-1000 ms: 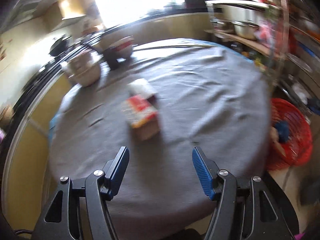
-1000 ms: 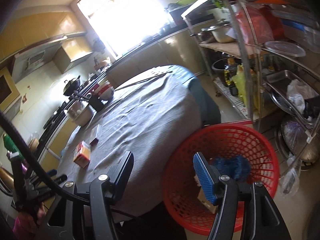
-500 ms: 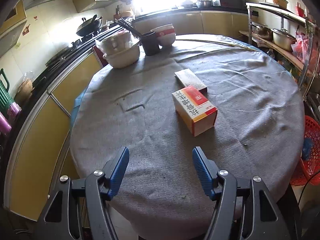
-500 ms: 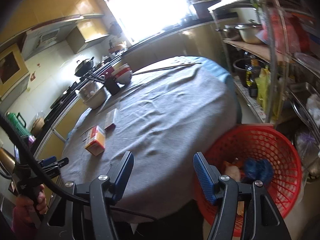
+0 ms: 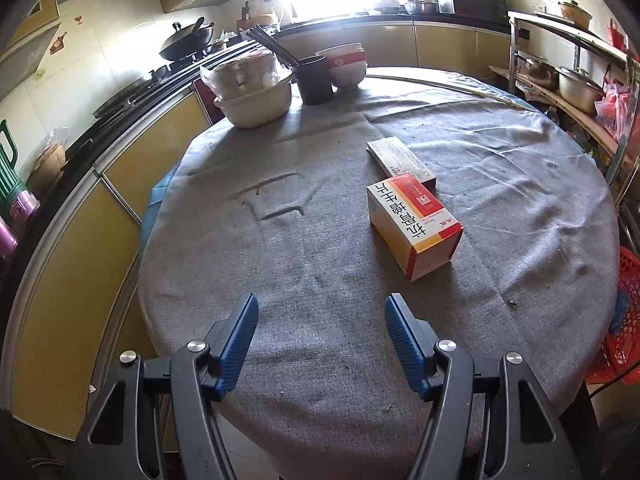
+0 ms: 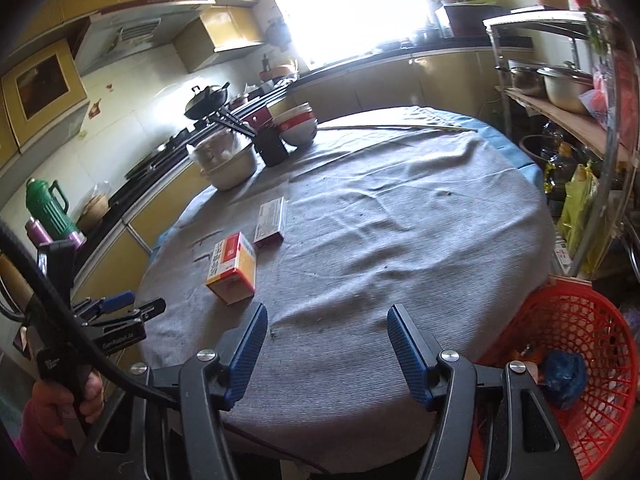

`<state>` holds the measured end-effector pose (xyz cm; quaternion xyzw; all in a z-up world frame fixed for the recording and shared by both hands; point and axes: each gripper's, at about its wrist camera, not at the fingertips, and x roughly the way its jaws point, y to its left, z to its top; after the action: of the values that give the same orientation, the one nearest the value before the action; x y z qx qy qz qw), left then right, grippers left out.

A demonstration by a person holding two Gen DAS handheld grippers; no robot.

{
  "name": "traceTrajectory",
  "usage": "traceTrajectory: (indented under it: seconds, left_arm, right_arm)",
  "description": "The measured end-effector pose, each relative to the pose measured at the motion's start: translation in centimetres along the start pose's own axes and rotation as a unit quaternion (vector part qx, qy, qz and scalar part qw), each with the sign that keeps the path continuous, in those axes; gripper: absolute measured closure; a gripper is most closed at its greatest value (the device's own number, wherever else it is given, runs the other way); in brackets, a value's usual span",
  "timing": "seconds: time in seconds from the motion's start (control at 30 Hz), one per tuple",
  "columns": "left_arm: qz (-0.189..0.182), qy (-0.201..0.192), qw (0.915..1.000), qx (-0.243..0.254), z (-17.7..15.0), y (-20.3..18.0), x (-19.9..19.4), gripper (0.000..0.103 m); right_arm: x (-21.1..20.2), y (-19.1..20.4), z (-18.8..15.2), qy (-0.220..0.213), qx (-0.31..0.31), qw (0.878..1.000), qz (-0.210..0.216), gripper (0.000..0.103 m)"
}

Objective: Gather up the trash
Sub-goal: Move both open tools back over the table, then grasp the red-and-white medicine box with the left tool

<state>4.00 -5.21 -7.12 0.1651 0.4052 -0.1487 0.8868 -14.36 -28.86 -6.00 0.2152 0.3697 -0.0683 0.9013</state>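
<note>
A grey cloth [image 5: 304,264] covers the round surface. At its far edge stand a cream basin [image 5: 256,100], a dark cup [image 5: 314,80] holding chopsticks [image 5: 268,42], and stacked bowls [image 5: 344,64]. A wok [image 5: 186,42] sits on the stove behind. Pots [image 6: 560,84] fill the rack at right.

Both grippers [image 5: 320,334] [image 6: 326,342] tilt downward, fingers [image 5: 240,332] apart (empty).

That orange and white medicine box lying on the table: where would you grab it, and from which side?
Grip the orange and white medicine box across its two long side faces, coming down from above. It lies flat on its broad face, so those sides stand free; the flat box crowds its far end.
</note>
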Motion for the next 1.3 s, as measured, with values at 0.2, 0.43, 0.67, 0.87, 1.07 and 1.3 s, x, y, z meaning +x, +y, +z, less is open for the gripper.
traceTrajectory:
  seconds: [0.2, 0.43, 0.67, 0.87, 1.07, 1.3]
  left_arm:
    - [-0.005, -0.004, 1.0, -0.001, 0.7, -0.2, 0.2, 0.037]
    - [-0.009, -0.014, 0.9999, -0.002, 1.9, -0.4, 0.0, 0.037]
    - [-0.014, -0.022, 0.9997, 0.001, 3.4, -1.1, -0.1, 0.037]
    - [-0.032, -0.017, 0.9993, -0.004, 4.5, -1.8, 0.0, 0.037]
    - [-0.025, -0.017, 0.9995, 0.002, 5.3, -2.9, 0.3, 0.036]
    - [-0.03, -0.002, 0.9996, 0.0, 6.1, -3.8, 1.4, 0.036]
  right_arm:
    - [0.9, 0.5, 0.0, 0.009, -0.002, 1.0, 0.007, 0.036]
    - [1.8, 0.7, 0.0, 0.015, -0.004, 1.0, 0.012, 0.036]
    - [2.4, 0.0, 0.0, 0.019, 0.008, 1.0, 0.016, 0.036]
    - [2.7, -0.6, 0.1, 0.02, 0.015, 1.0, 0.019, 0.036]
    - [2.9, -1.4, 0.0, 0.02, 0.026, 0.999, 0.024, 0.036]
    - [2.9, -2.4, 0.0, 0.019, 0.04, 0.999, 0.029, 0.036]
